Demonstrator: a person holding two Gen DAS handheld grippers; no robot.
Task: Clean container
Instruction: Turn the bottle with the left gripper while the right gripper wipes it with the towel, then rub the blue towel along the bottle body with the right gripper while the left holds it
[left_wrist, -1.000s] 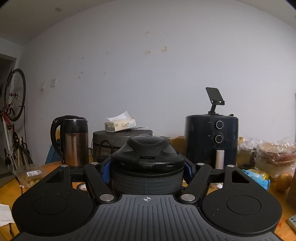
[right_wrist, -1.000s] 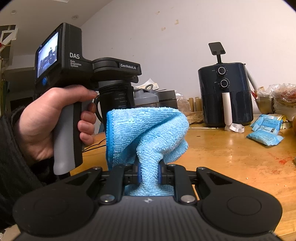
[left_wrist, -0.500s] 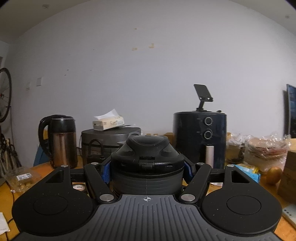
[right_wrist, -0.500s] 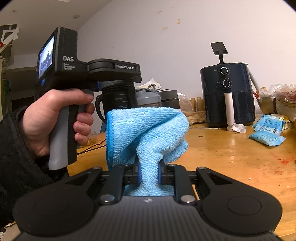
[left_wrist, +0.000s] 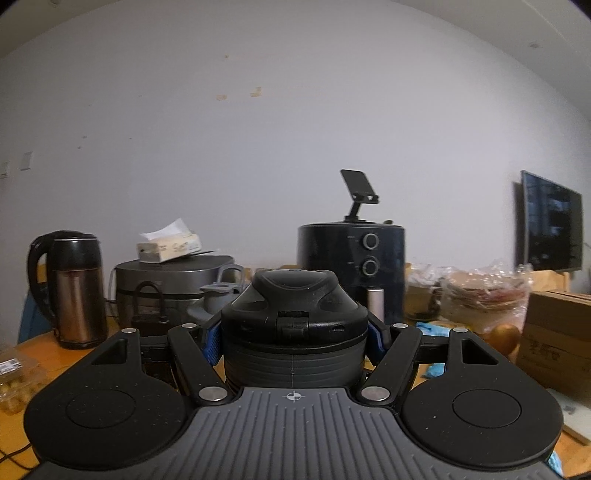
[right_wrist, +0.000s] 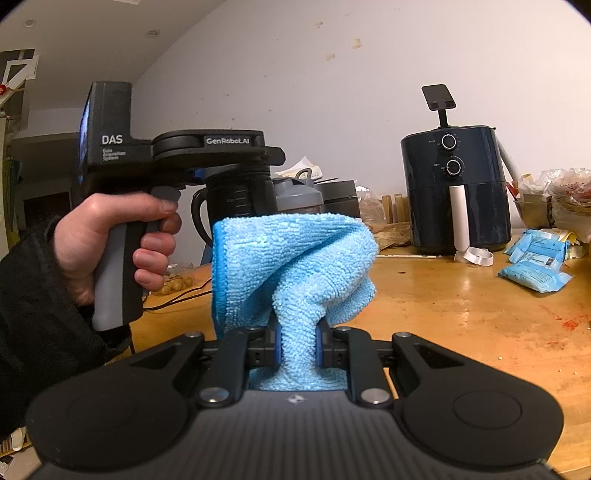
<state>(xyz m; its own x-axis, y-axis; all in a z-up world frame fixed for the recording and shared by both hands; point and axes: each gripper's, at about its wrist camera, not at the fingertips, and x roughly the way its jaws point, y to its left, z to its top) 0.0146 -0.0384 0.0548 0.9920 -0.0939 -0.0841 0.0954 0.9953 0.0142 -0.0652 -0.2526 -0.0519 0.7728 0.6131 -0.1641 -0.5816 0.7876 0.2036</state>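
Observation:
My left gripper (left_wrist: 293, 338) is shut on the black lid end of a dark container (left_wrist: 293, 325), a bottle with a ribbed cap held upright. In the right wrist view the same container (right_wrist: 240, 199) hangs below the left gripper body, its dark body with measuring marks and a loop handle showing. My right gripper (right_wrist: 297, 347) is shut on a folded light blue microfibre cloth (right_wrist: 291, 258), which stands up in front of the container, apart from it or just touching, I cannot tell.
A wooden table (right_wrist: 461, 306) carries a dark air fryer (right_wrist: 456, 188), blue packets (right_wrist: 535, 273), a grey shaker bottle (right_wrist: 297, 195), a kettle (left_wrist: 72, 288), a rice cooker (left_wrist: 173, 284), food bags (left_wrist: 480, 295) and a cardboard box (left_wrist: 557, 339).
The left gripper with the container has swung to the right, so the scene has slid left in its view and a screen has come in. The right gripper and cloth have stayed still.

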